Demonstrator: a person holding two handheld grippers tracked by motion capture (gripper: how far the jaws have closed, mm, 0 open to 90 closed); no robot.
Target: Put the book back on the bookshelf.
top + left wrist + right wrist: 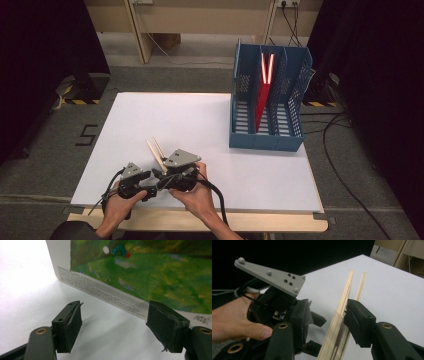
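Right gripper [329, 305], held low over the white table [240, 165], has a picture book [337, 325] standing on edge between its jaws: we see the far pad against the pale board pages while the near pad stands off them, so the jaws are spread and the hold is loose. Just beyond its near jaw sits the left gripper [116, 305], jaws apart with nothing between them and the book's cover straight ahead of the pads.

Only the left gripper view gives us the cover. It shows a painted green field and, high above the jaws, a small blue-green caterpillar with a red head beside a white dot. Along the cover's white lower strip runs a block of fine print that we cannot read, and near the right-hand jaw there is a dark scribbled mark, also unreadable.

From the right gripper view we get what that one hides: the book edge-on, two leaves parted in a narrow V, and the left hand [234, 320] wrapped round its gripper under the grey three-cornered plate.

From the high view, well ahead of both grippers and off to their right, a blue file rack [241, 135] holds a red folder [261, 100]. Off the table to the left of the left gripper, a "5" [86, 134] is marked in dark tape on the floor
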